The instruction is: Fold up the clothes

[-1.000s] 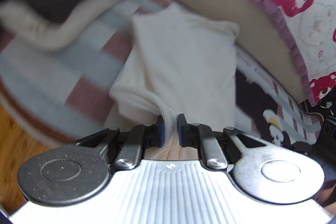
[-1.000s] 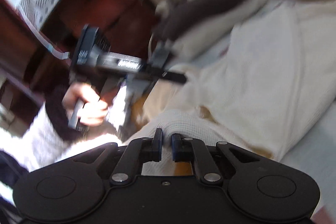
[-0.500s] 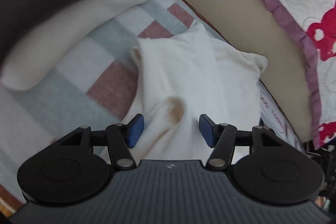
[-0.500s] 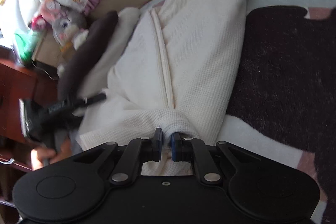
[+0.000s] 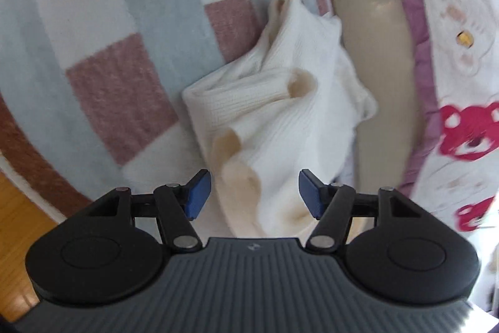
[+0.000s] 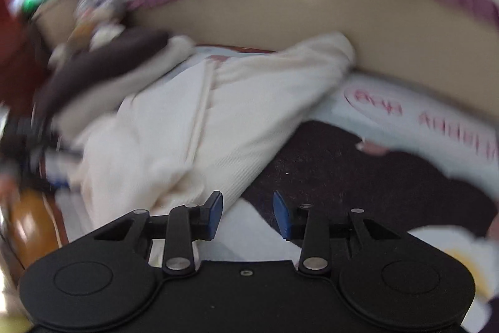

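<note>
Cream waffle-knit garment (image 5: pixel 280 102) lies bunched on the checked pink, blue and white blanket (image 5: pixel 103 30), its far end against the beige bed edge (image 5: pixel 371 30). Left gripper (image 5: pixel 254 192) has just been opening; jaws spread, a fold of cloth lies between them, pads not pressing. Right gripper (image 6: pixel 246 214) has just been opening too; jaws apart over the blanket, garment just beside its left pad (image 6: pixel 214 213).

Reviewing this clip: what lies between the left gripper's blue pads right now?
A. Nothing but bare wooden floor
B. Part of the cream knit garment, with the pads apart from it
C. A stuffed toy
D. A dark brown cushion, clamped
B: in the left wrist view the left gripper stands open, and the cream knit garment lies bunched between its pads, unclamped.
</note>
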Motion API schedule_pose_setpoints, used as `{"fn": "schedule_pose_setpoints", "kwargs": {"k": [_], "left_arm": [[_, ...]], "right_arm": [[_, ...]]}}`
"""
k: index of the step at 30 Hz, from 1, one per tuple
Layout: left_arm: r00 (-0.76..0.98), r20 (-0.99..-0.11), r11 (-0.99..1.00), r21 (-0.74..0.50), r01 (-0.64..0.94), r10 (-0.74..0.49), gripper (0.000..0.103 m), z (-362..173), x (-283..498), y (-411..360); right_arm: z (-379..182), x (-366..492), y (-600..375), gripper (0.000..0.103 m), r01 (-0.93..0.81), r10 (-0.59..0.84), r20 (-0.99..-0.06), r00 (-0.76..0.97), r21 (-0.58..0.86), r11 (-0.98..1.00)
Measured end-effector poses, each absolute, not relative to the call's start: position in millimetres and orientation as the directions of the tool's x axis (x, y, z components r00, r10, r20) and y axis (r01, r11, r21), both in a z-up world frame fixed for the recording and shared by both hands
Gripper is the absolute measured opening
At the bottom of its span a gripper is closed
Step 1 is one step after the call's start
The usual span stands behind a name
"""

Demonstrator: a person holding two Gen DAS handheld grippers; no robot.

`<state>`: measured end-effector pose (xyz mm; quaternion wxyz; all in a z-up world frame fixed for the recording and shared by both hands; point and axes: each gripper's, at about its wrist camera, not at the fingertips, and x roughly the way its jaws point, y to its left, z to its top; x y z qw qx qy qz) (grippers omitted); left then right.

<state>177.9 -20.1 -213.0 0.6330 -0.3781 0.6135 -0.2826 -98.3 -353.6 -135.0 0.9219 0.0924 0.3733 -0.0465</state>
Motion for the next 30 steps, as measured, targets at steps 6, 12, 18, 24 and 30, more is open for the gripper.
{"fn": "schedule_pose_setpoints", "kwargs": {"k": [6, 12, 18, 24, 30], "left_arm": [[0.034, -0.601, 0.601, -0.799, -0.009, -0.799, 0.062, -211, 179, -42], [0.057, -0.620, 0.620, -0.785, -0.026, -0.783, 0.043, -216, 169, -54], [0.118, -0.646, 0.656, -0.749, 0.093, -0.754, 0.023, -189, 163, -59], [0.118, -0.677, 0.687, -0.715, 0.128, -0.727, 0.021, -175, 163, -58], [0.103, -0.750, 0.757, -0.647, 0.092, -0.653, 0.021, -177, 168, -52]], "right_arm": [[-138, -83, -286, 0.064, -0.148, 0.022, -0.711, 0.702, -0.116, 0.982], [-152, -64, -276, 0.067, -0.201, 0.025, -0.711, 0.703, -0.165, 0.965], [-154, -63, -290, 0.068, -0.133, 0.007, -0.689, 0.725, -0.129, 0.983], [-156, -71, -287, 0.070, -0.146, -0.008, -0.687, 0.727, -0.166, 0.975], [-154, -65, -279, 0.070, -0.218, 0.020, -0.713, 0.701, -0.187, 0.958]]}}
